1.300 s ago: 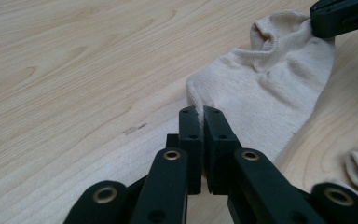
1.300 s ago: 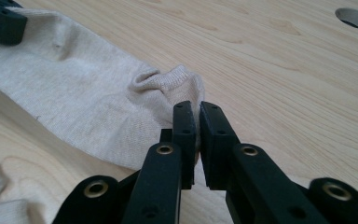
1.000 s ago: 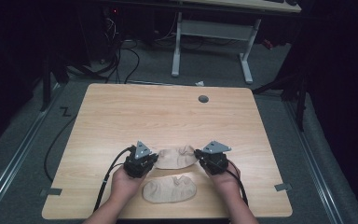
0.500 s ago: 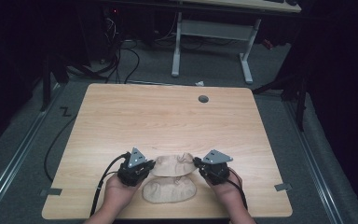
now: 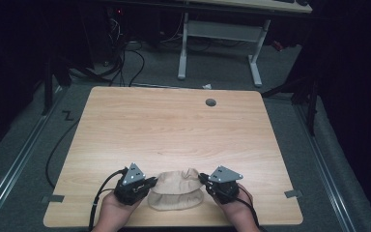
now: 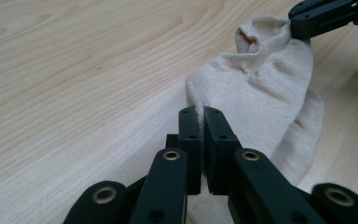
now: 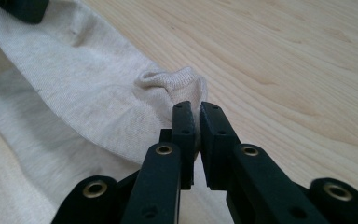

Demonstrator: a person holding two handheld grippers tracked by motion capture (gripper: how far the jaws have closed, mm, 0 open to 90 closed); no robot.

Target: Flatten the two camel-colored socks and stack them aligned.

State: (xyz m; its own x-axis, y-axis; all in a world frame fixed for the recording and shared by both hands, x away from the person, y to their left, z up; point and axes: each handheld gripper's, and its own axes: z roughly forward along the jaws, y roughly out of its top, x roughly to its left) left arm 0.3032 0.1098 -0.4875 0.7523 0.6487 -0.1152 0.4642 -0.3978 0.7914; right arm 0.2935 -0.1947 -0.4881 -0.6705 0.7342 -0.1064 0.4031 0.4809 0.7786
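Two beige socks are near the table's front edge. Stretched between my grippers is the upper sock (image 5: 176, 181), and it partly covers the second sock (image 5: 176, 202) lying flat beneath. My left gripper (image 5: 150, 185) is shut on the upper sock's left end; in the left gripper view its jaws (image 6: 200, 116) pinch the fabric edge of that sock (image 6: 256, 88). At the other end my right gripper (image 5: 202, 179) is shut on the bunched cuff, seen close up (image 7: 196, 112) with the sock (image 7: 88, 84) running off to the left over the lower sock (image 7: 28, 154).
The wooden table (image 5: 174, 130) stretches away beyond the socks, with a round cable hole (image 5: 210, 102) near its far edge. Cables (image 5: 125, 53) and white desk legs (image 5: 183, 48) stand on the floor past the far edge.
Both hands have drawn back toward the front edge, carrying the held sock with them. It now lies over the second sock instead of behind it.
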